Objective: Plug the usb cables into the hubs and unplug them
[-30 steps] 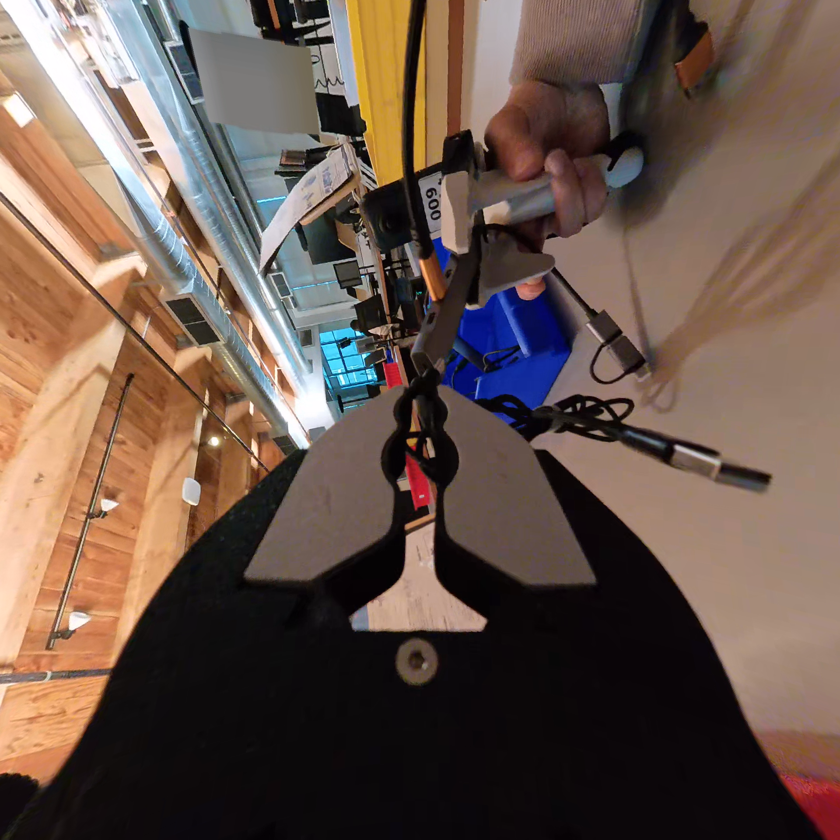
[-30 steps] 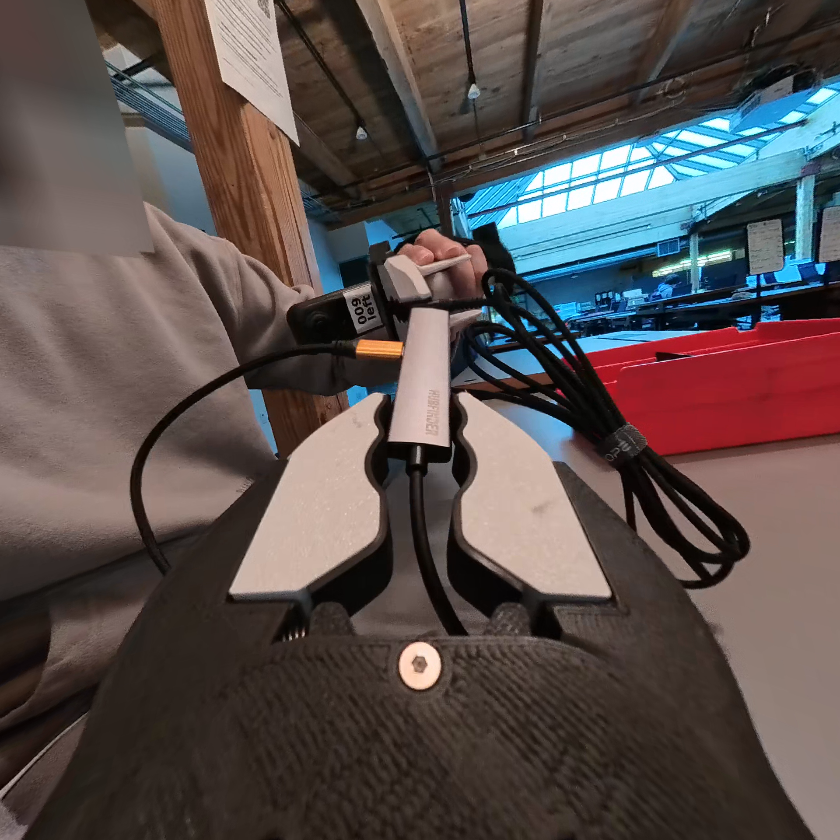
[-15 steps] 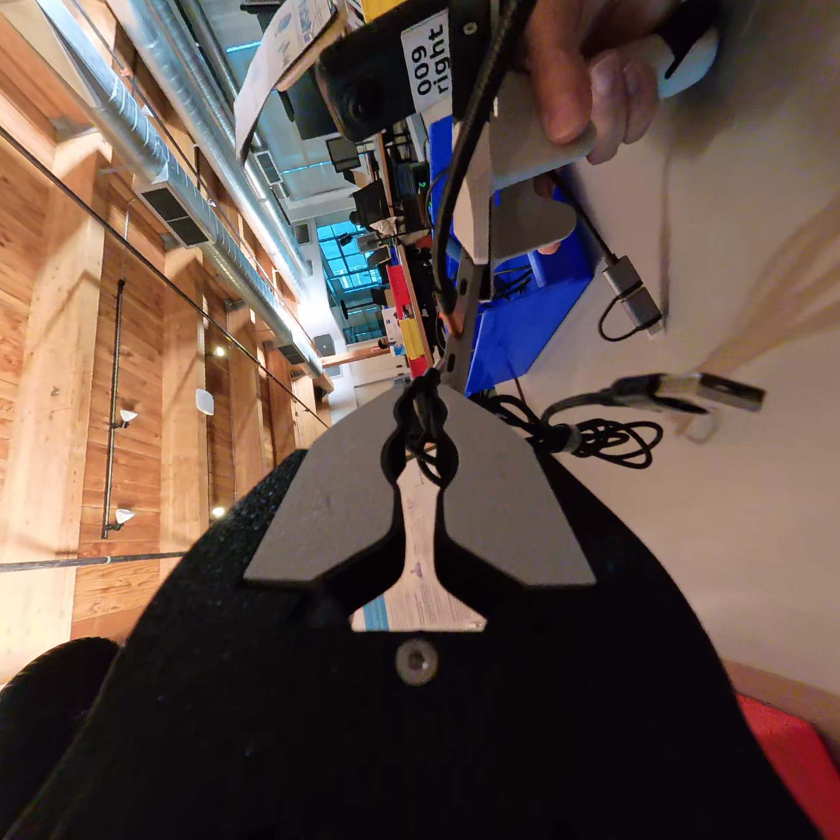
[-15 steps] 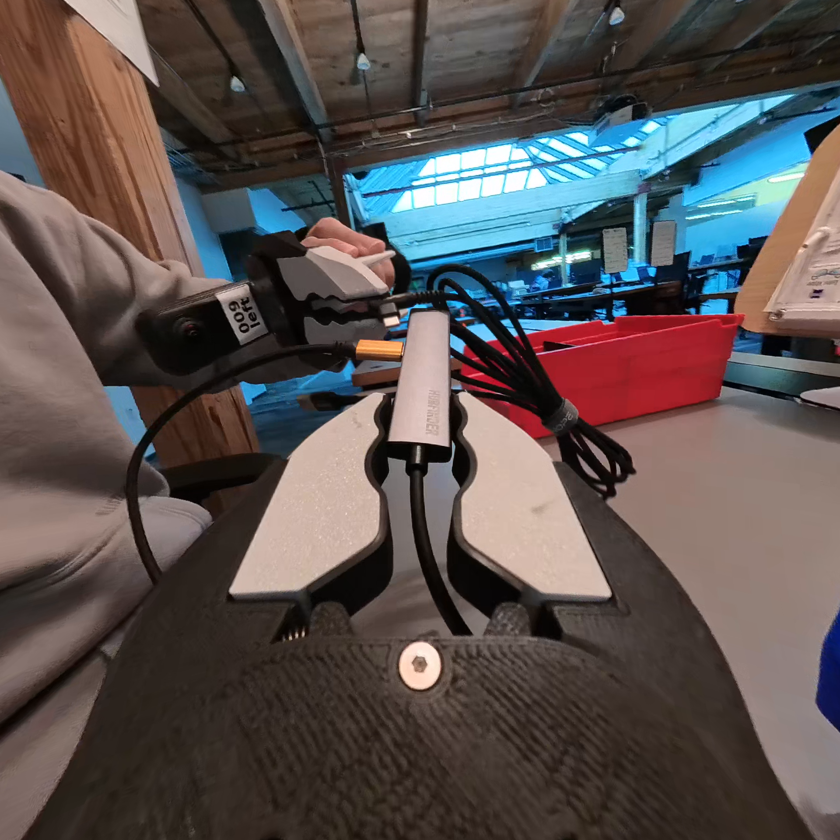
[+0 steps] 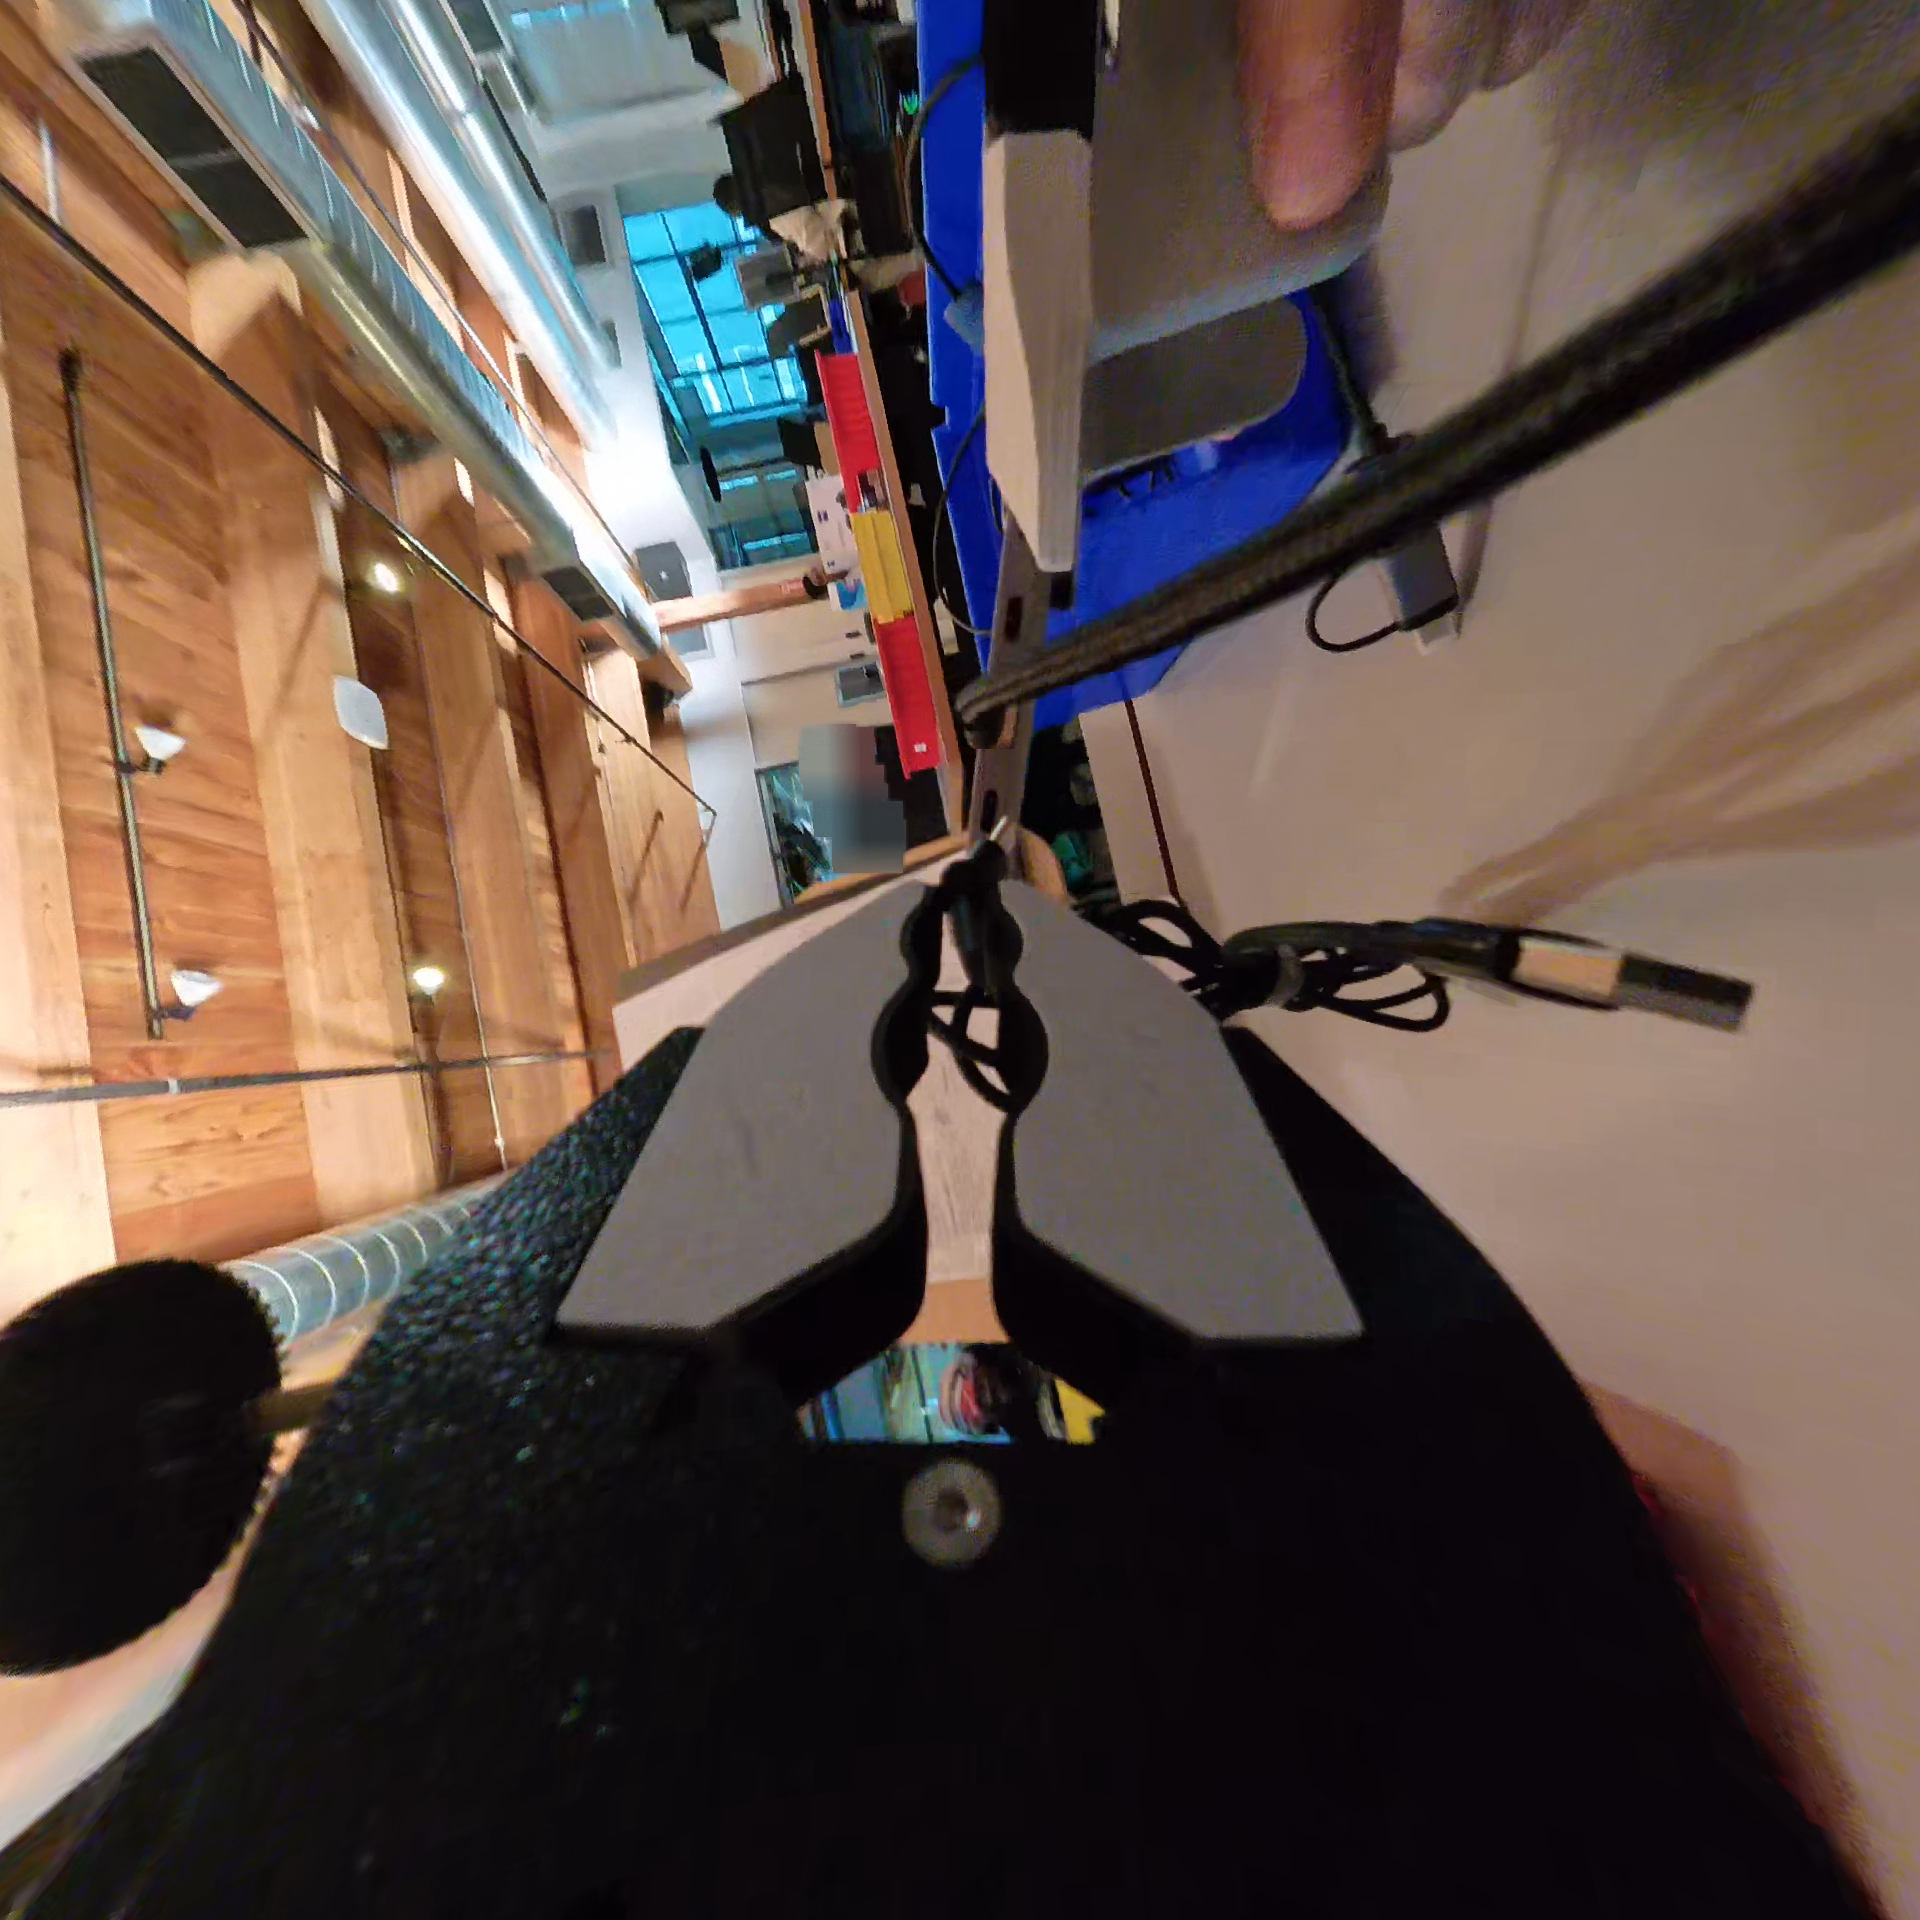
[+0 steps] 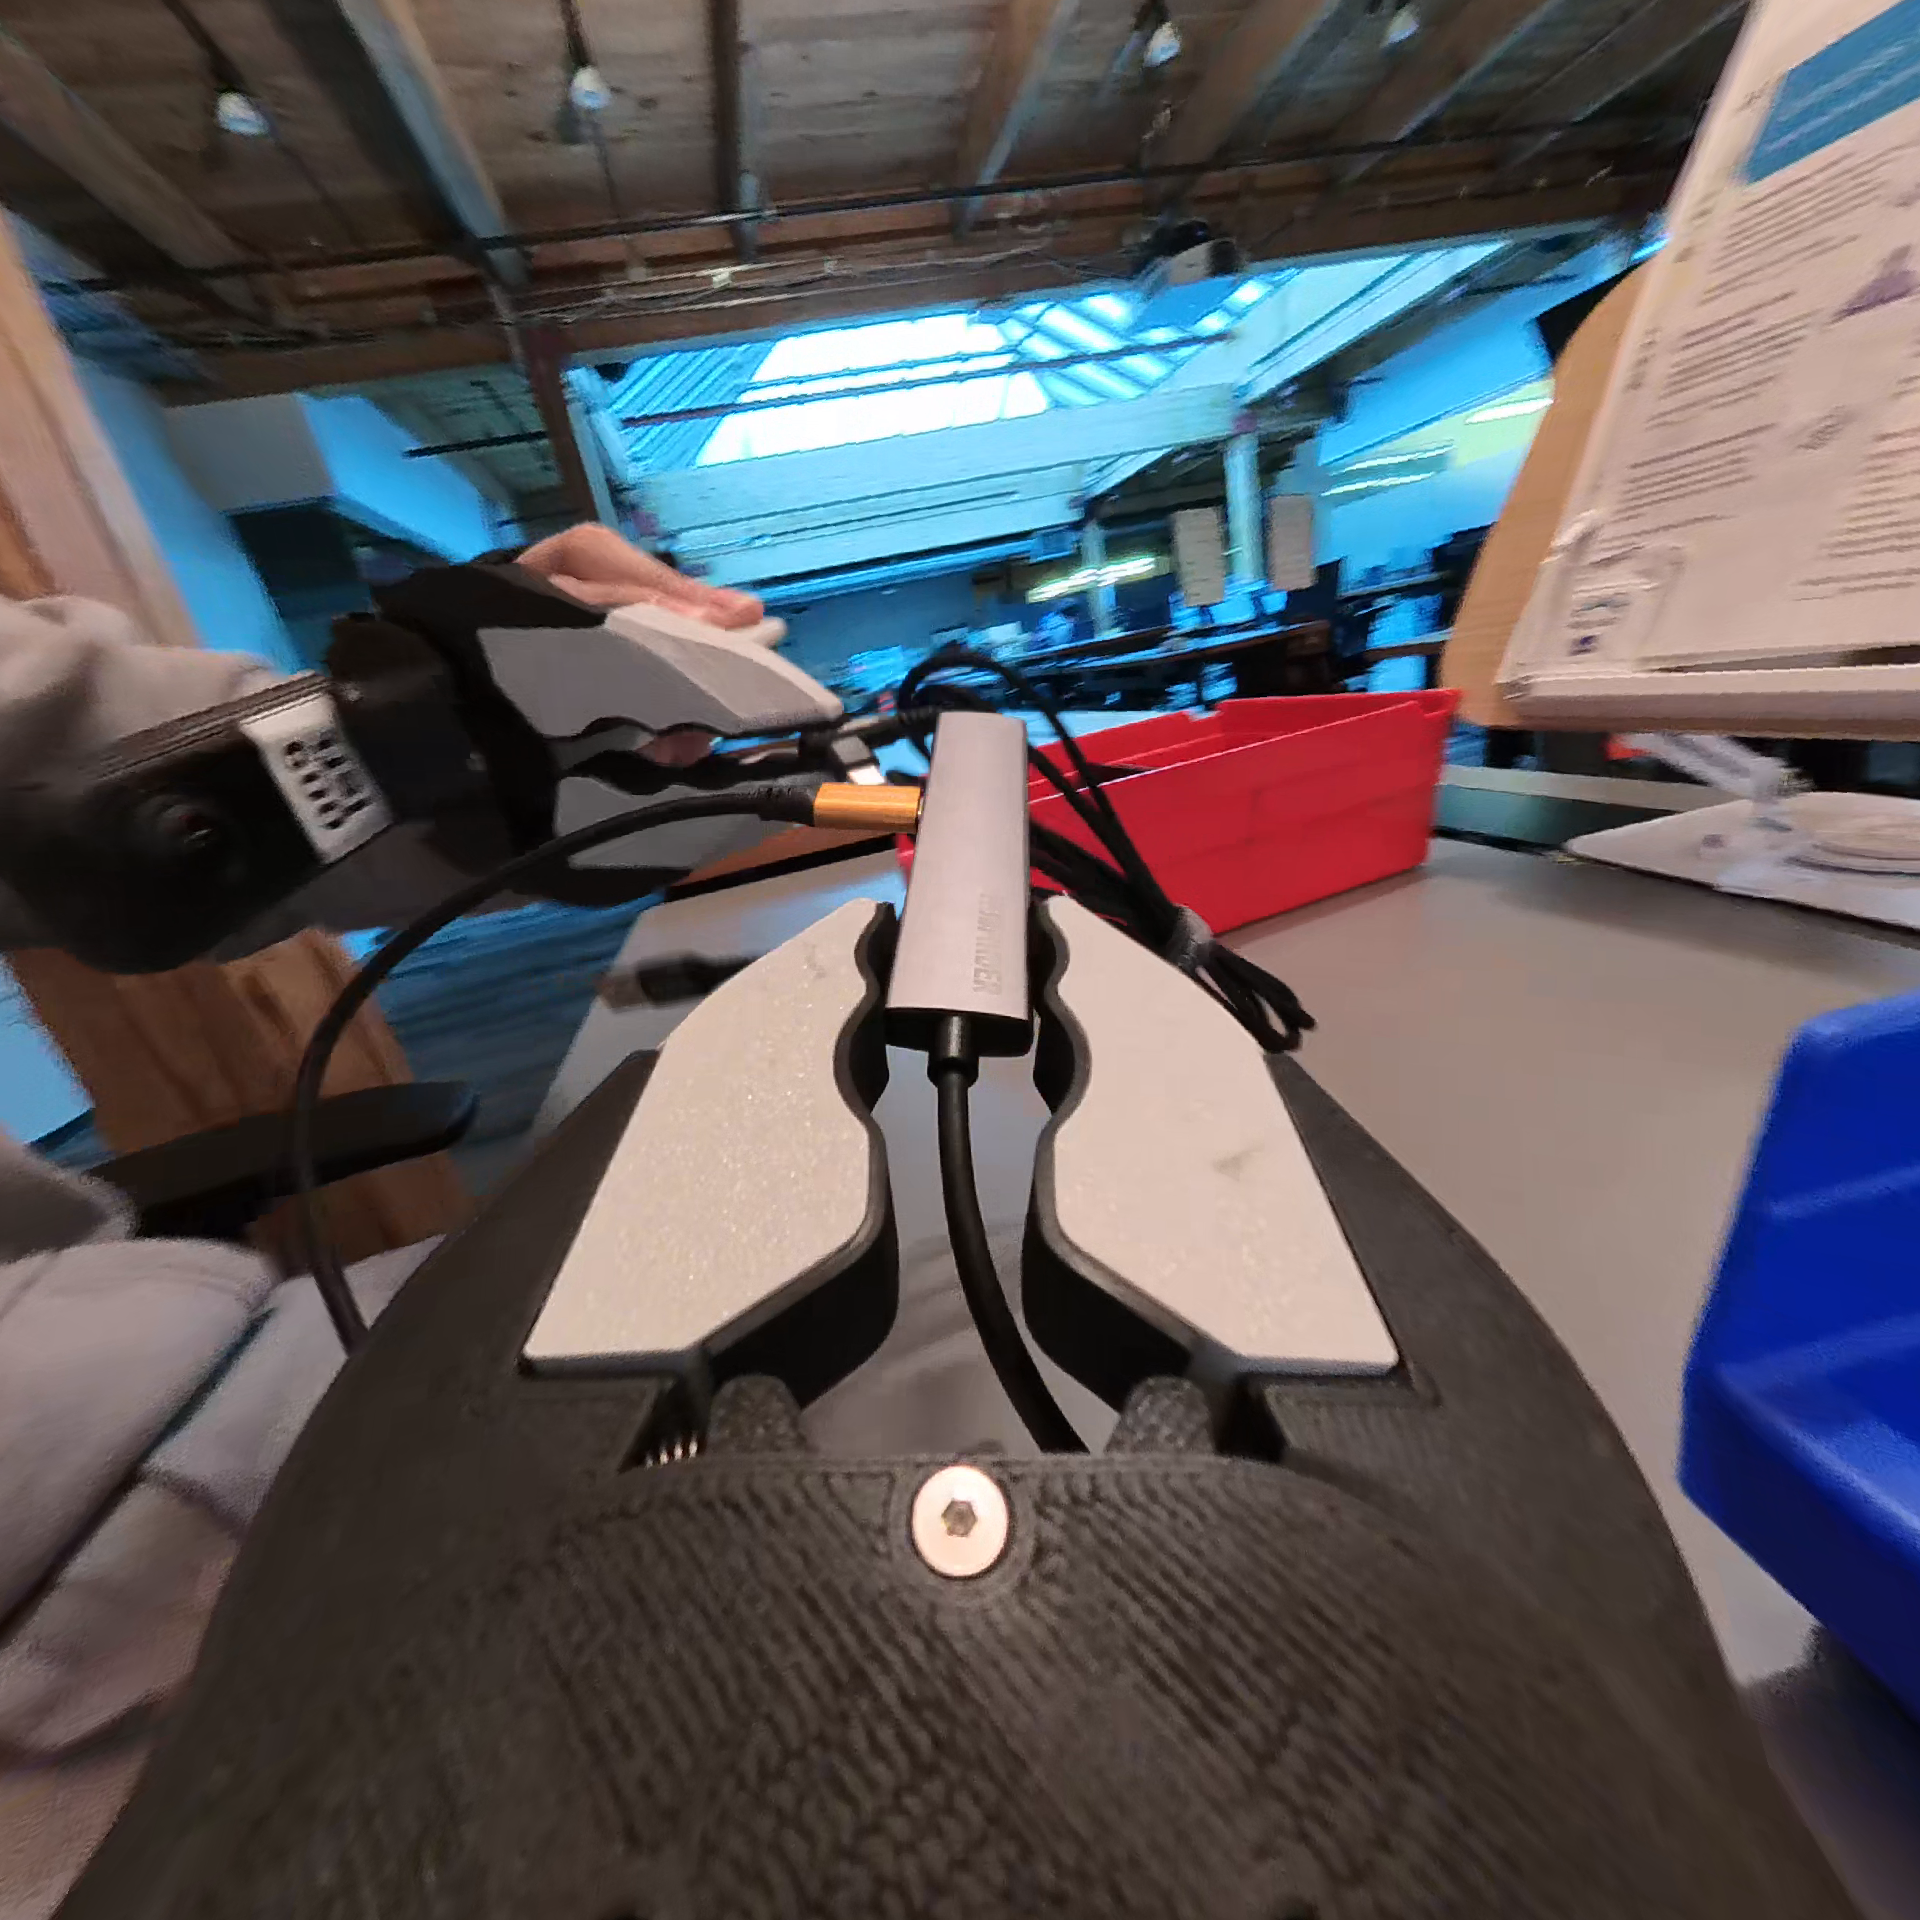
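My right gripper is shut on a slim grey USB hub and holds it above the table. A black cable with a gold plug is in the hub's left side. My left gripper is shut on the plug end of a bundled black USB cable. It comes in from the left in the right wrist view. The plug tip is at the far end of the hub, by a side port. I cannot tell if it is seated. The cable's other silver plug hangs free.
A red bin stands at the back of the grey table. A blue bin is close on the right. A paper sheet on a stand is at upper right. A small grey adapter lies on the table.
The two grippers have closed in on each other. My left gripper has brought the cable plug up to the hub's far end. The hub has stayed in my right gripper.
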Demonstrator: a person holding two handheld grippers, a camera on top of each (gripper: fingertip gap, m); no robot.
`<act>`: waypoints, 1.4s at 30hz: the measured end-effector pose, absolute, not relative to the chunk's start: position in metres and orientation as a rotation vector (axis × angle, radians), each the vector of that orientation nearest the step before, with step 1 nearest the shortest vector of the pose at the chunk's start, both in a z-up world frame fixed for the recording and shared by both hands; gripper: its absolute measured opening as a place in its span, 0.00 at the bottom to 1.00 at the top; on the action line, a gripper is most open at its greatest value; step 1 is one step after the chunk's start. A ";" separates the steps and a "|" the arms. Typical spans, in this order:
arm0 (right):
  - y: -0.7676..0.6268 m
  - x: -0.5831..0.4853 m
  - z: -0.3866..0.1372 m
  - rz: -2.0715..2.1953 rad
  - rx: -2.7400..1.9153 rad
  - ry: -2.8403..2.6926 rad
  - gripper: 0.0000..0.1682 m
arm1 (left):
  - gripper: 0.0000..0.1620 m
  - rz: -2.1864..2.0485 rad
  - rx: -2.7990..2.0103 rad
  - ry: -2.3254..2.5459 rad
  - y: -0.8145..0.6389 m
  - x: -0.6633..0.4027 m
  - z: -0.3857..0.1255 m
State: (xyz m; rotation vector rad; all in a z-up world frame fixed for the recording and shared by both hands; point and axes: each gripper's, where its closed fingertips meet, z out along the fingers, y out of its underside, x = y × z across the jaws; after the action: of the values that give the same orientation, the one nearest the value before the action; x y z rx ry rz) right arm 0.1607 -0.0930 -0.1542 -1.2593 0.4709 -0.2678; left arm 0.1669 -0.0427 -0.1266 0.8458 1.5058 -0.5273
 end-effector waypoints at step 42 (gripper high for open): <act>-0.076 0.187 -0.170 -0.358 -1.339 0.673 0.15 | 0.05 -0.494 0.623 1.446 -0.041 0.202 -0.157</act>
State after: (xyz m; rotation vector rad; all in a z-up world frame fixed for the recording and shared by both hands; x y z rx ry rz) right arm 0.1871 -0.0762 -0.1704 -1.3395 0.6726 -0.3582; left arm 0.2025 -0.0412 -0.1566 0.6232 1.4465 -0.4936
